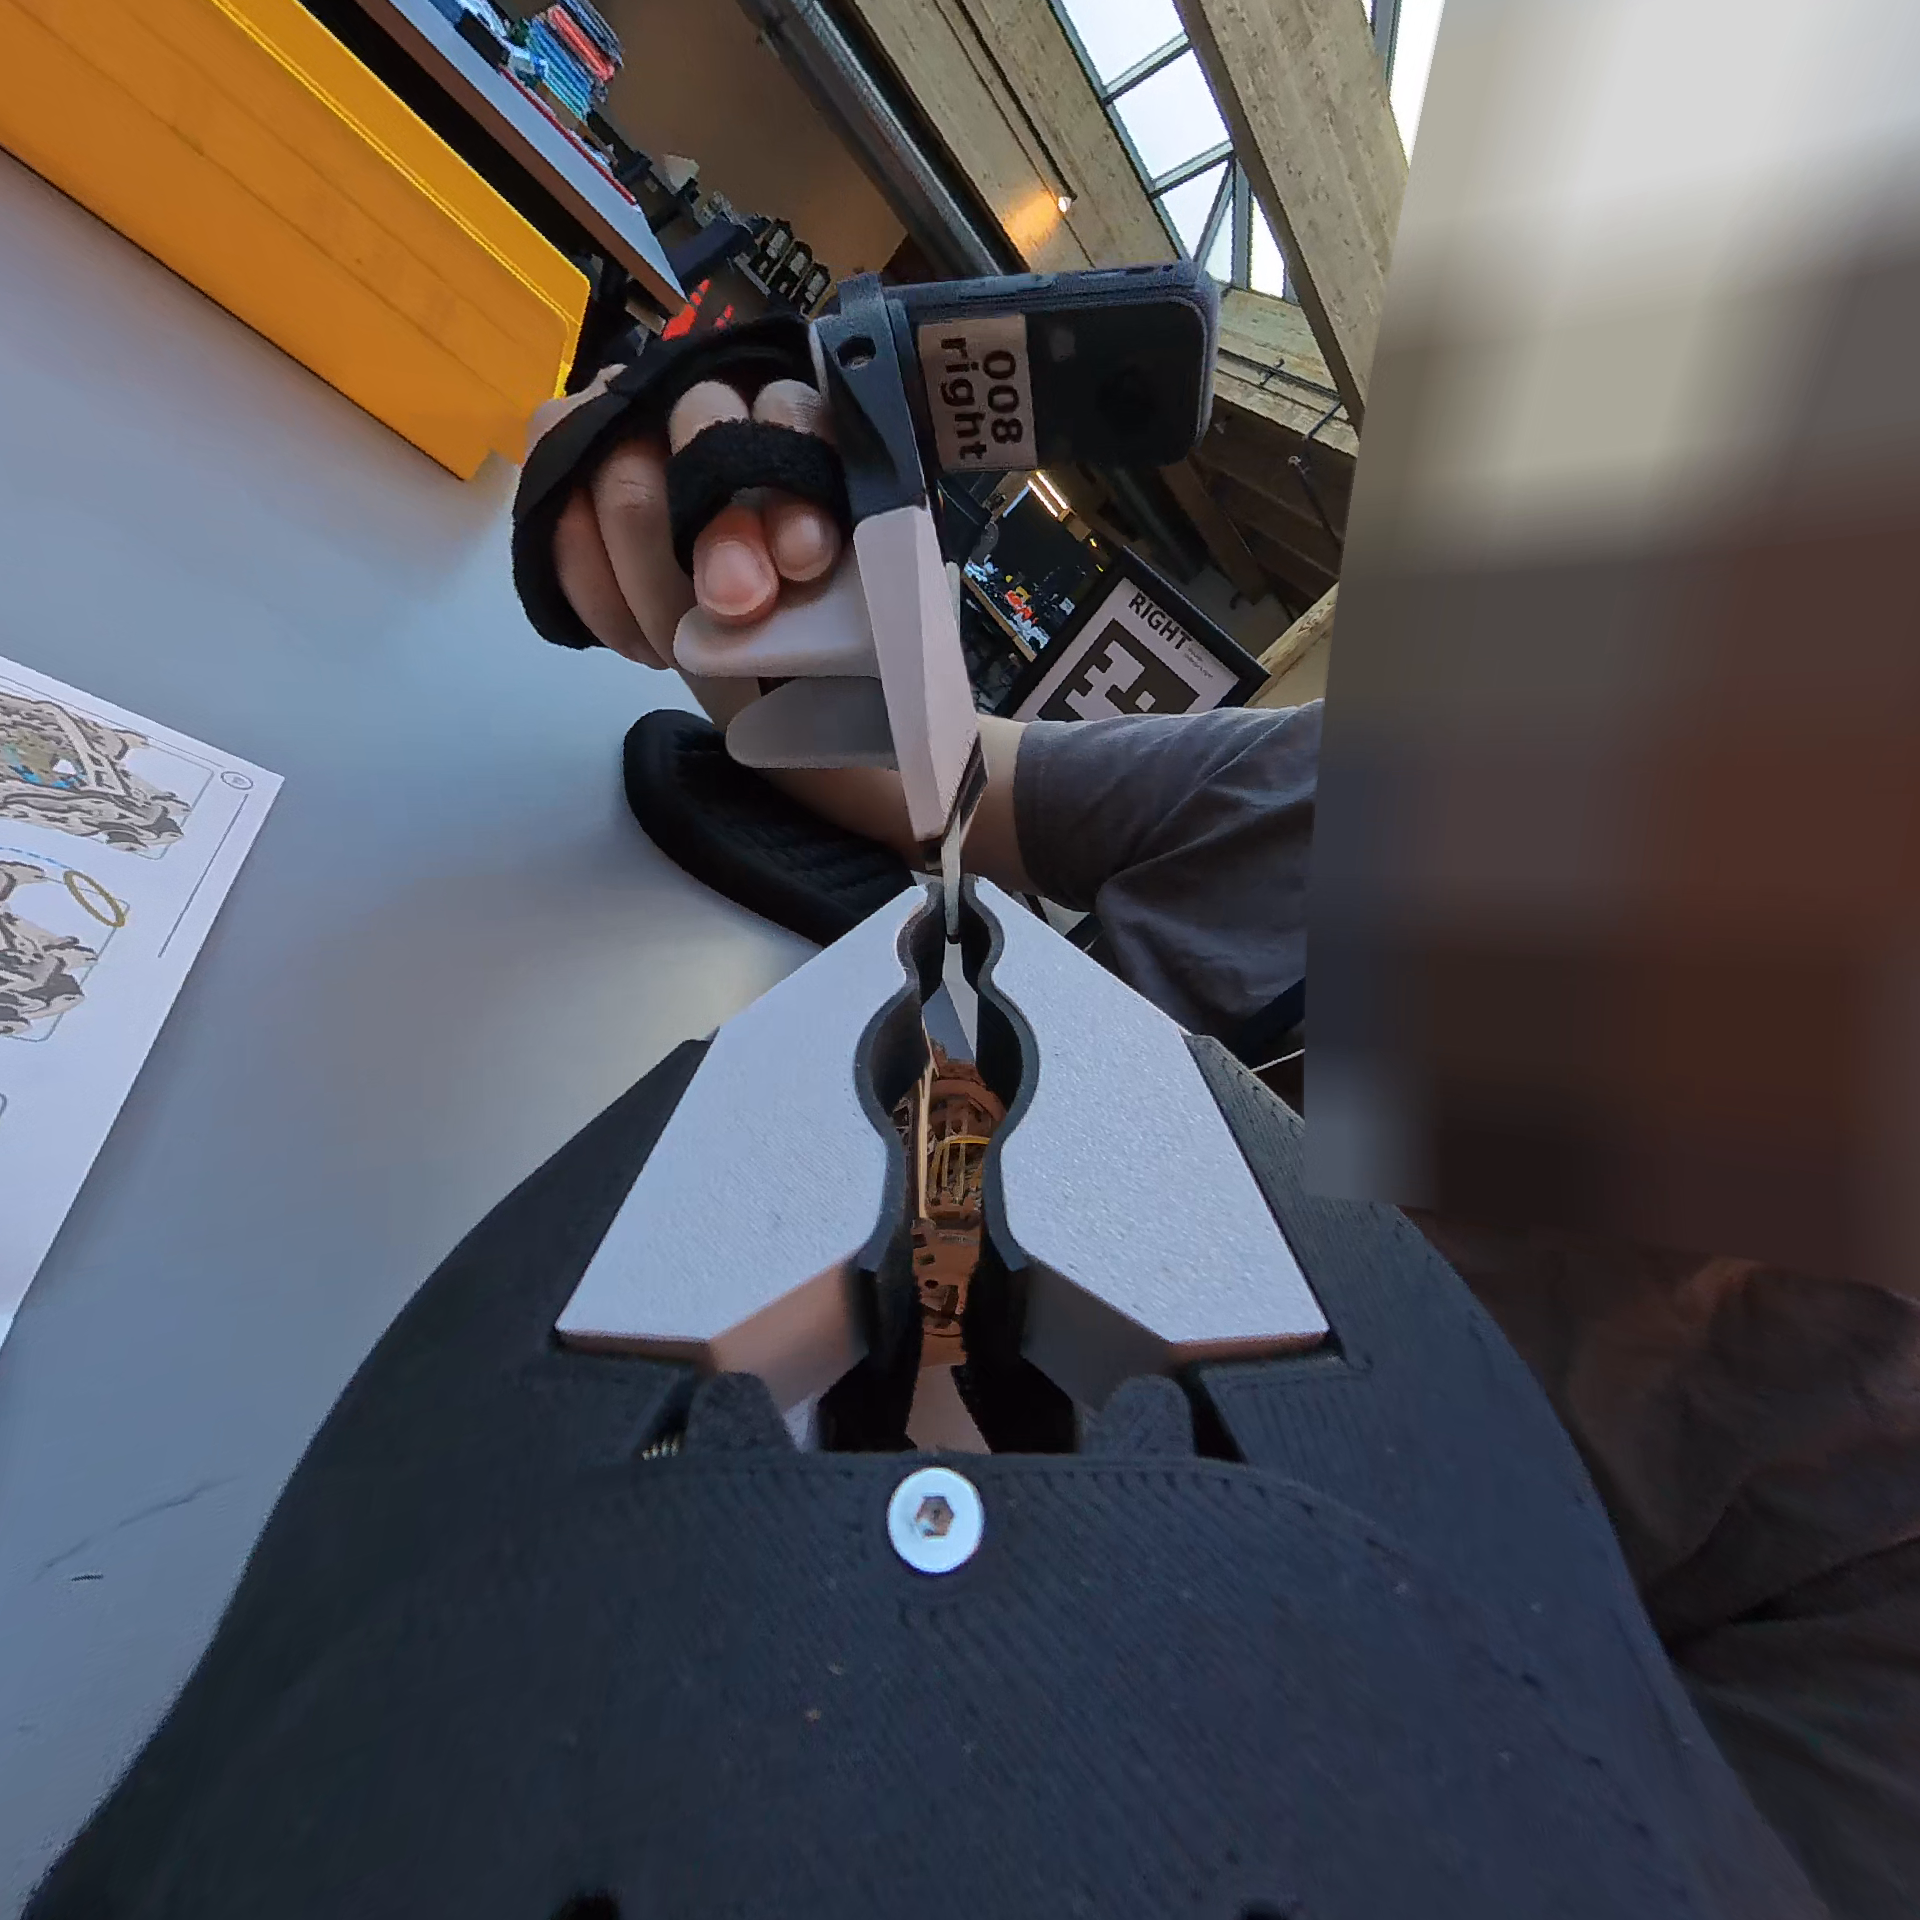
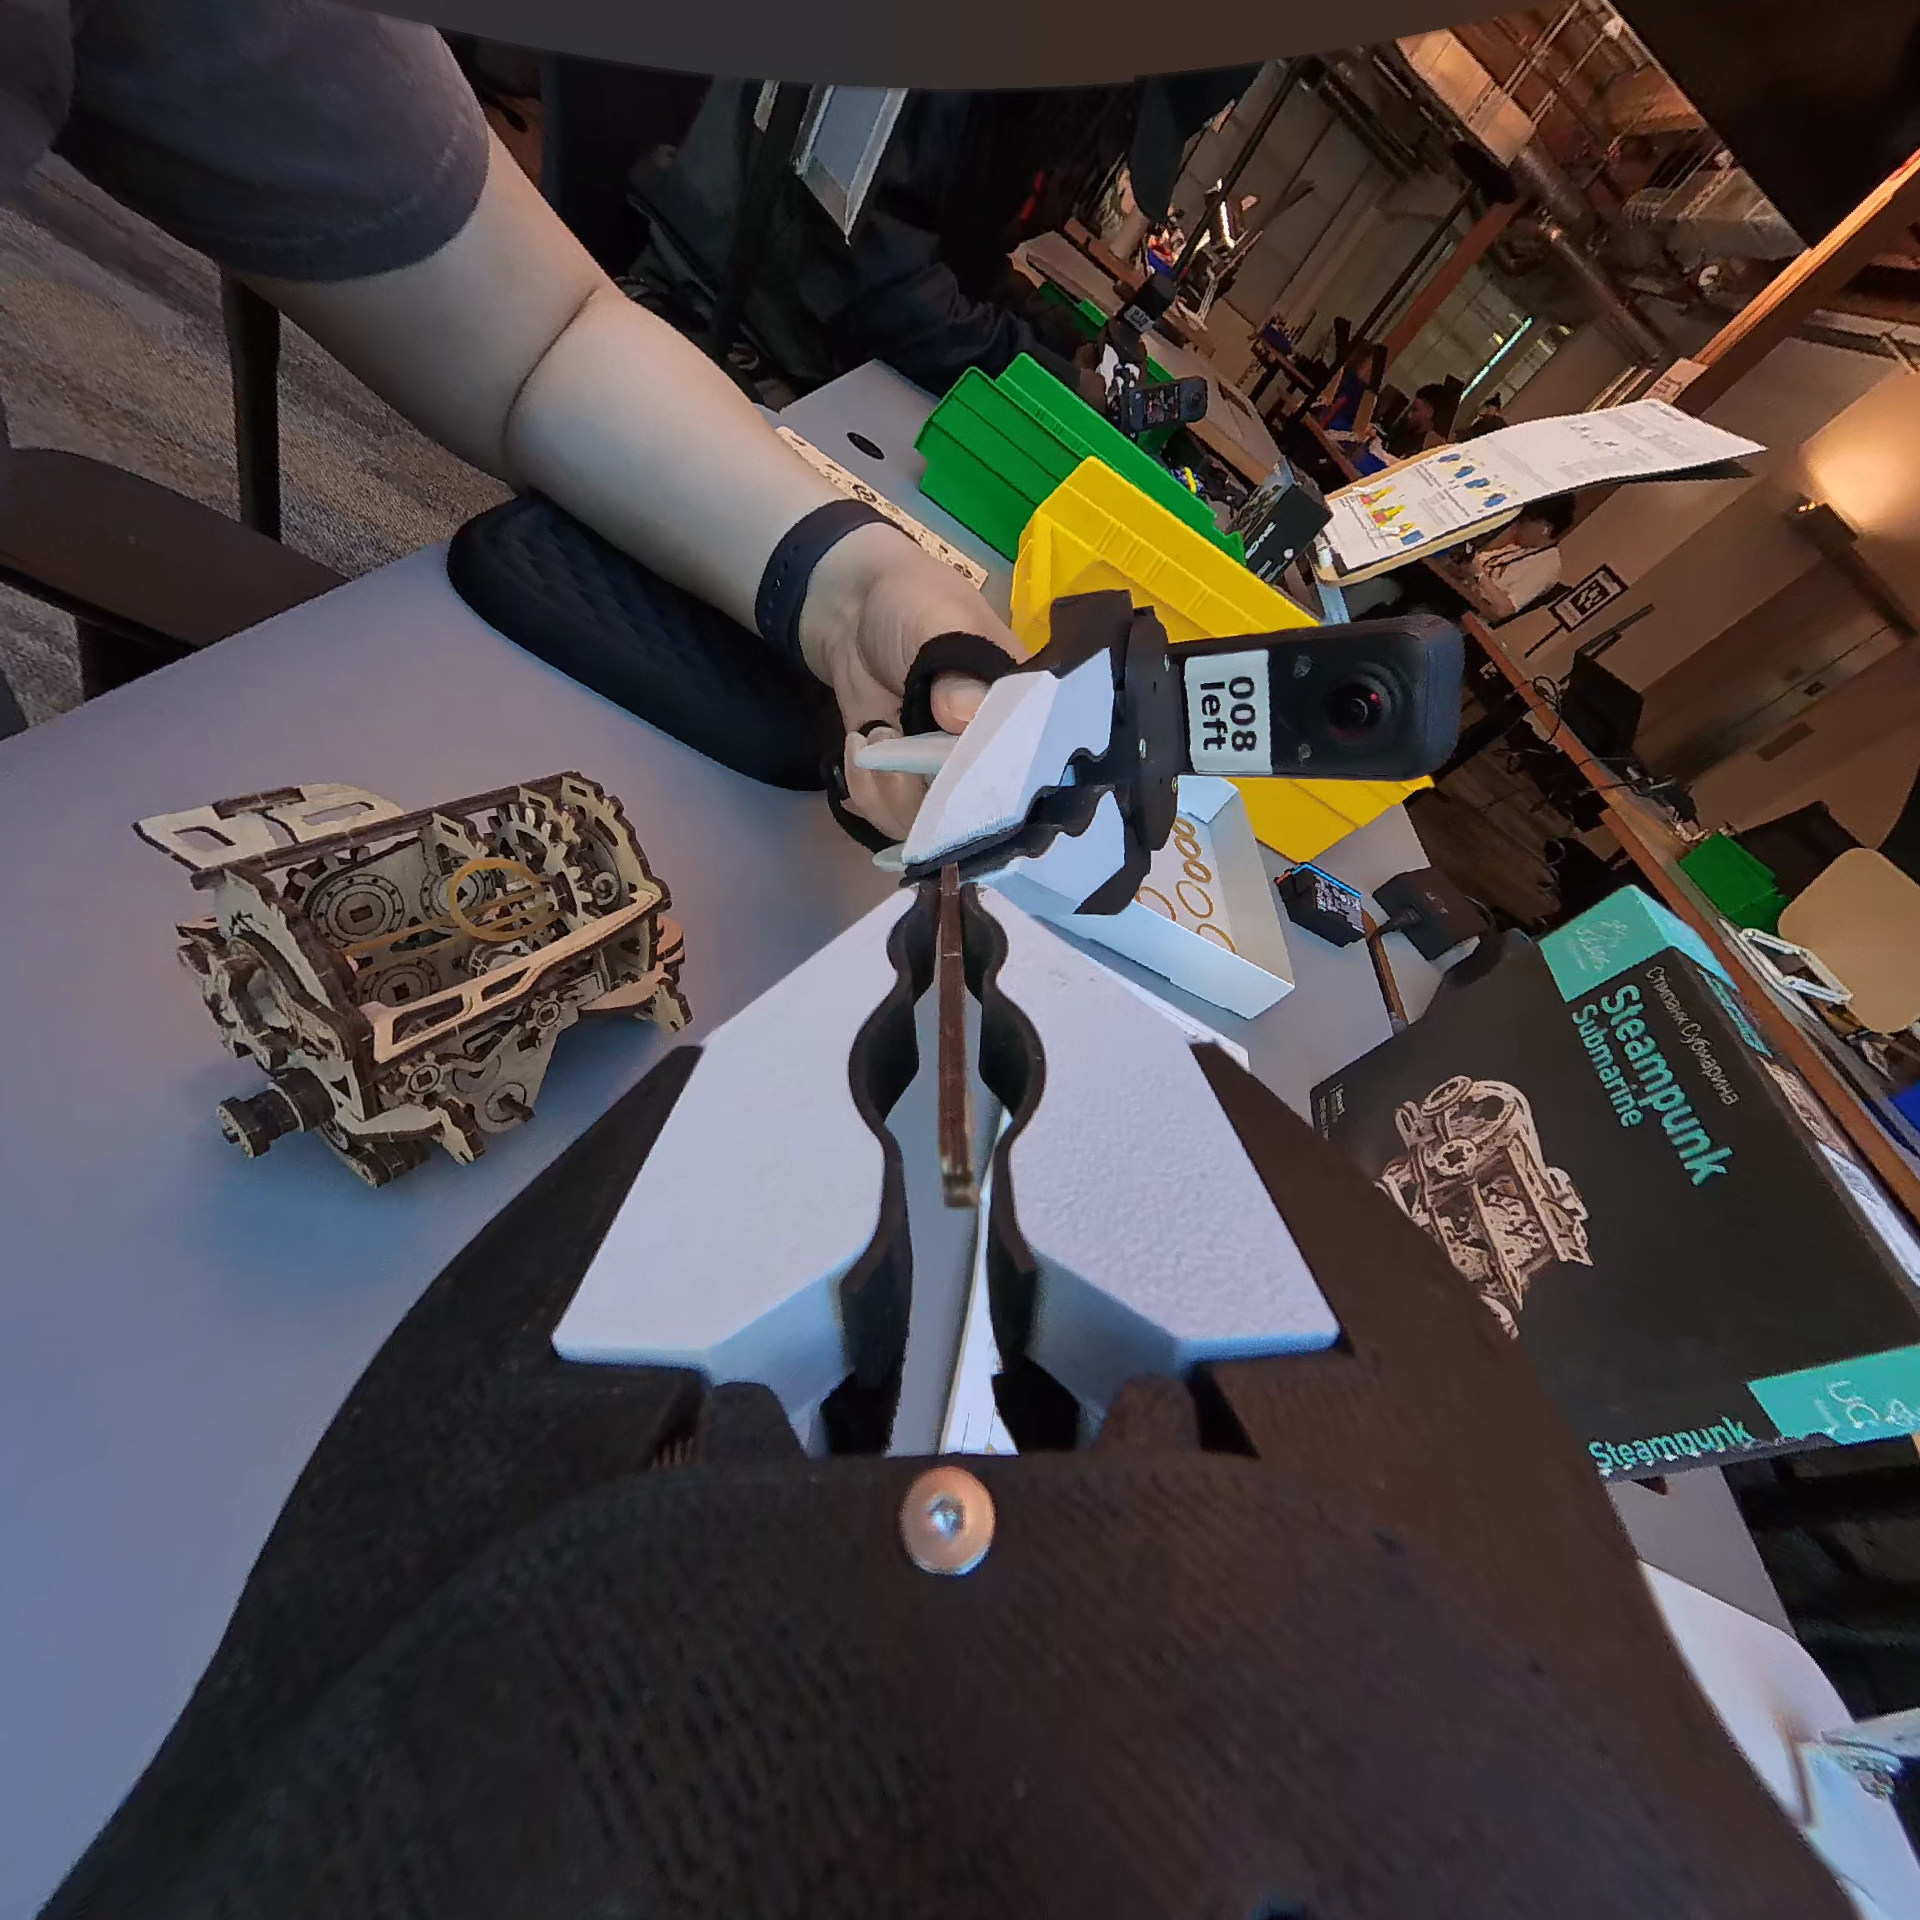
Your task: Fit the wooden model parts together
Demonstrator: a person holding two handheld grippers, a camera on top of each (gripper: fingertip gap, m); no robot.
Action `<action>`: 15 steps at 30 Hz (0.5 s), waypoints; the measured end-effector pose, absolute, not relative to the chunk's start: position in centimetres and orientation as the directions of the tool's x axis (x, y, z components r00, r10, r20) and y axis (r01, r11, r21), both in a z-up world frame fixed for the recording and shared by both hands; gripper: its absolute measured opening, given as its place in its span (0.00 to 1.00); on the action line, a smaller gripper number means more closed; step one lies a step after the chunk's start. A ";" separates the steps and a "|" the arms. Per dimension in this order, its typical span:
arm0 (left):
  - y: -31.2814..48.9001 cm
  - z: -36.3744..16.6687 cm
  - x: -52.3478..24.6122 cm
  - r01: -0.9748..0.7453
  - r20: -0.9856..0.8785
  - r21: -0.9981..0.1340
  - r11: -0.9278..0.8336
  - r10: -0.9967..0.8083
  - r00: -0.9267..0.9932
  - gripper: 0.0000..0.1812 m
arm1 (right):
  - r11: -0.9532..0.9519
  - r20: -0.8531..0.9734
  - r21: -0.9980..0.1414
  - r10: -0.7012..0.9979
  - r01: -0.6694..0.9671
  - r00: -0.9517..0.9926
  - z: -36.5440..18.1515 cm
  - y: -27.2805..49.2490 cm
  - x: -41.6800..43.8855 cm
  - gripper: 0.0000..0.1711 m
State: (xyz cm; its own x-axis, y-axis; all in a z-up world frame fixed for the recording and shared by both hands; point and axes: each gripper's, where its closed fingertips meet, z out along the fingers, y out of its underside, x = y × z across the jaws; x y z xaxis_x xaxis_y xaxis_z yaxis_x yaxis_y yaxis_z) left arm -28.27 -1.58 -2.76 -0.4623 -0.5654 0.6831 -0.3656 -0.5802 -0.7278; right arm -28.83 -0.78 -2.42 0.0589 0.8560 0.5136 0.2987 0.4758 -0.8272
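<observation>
Both grippers pinch one thin wooden strip, tip to tip, above the table.

Right gripper [image 2: 948,925] and left gripper [image 1: 948,914] are each closed edge-on around the wooden strip [image 2: 951,1049] at frame centre. It looks light, stiff and easily snapped, so grip near the ends. Middle left, the half-built wooden model [image 2: 416,966], pale laser-cut gears with dark edges, rests on the table [image 2: 156,1351].

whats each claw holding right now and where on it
Both claws grip one thin flat wooden strip. The right claw pinches it near its far end; the left claw clamps that same end from the opposite side.
</observation>
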 end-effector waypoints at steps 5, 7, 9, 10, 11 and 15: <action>-1.5 -2.9 -28.2 -0.369 0.684 -0.728 -0.579 -0.573 -0.452 0.00 | 0.481 0.527 -0.815 0.847 0.324 0.068 -2.6 -0.6 -28.9 0.01; -1.5 -2.8 -28.2 -0.365 0.680 -0.731 -0.576 -0.576 -0.453 0.00 | 0.489 0.536 -0.808 0.841 0.328 0.067 -2.6 -0.6 -28.9 0.00; -1.5 -2.8 -28.2 -0.360 0.678 -0.733 -0.577 -0.576 -0.457 0.01 | 0.490 0.538 -0.808 0.840 0.327 0.070 -2.6 -0.6 -28.9 0.01; -1.5 -2.8 -28.3 -0.359 0.677 -0.733 -0.577 -0.573 -0.462 0.02 | 0.487 0.533 -0.812 0.843 0.323 0.069 -2.6 -0.6 -28.9 0.01; -1.6 -2.7 -28.3 -0.358 0.677 -0.733 -0.579 -0.568 -0.468 0.03 | 0.487 0.532 -0.814 0.844 0.316 0.070 -2.5 -0.7 -28.9 0.00; -0.9 -2.2 -28.7 -0.325 0.668 -0.735 -0.595 -0.554 -0.496 0.06 | 0.480 0.522 -0.831 0.847 0.280 0.098 -1.8 -0.5 -28.5 0.00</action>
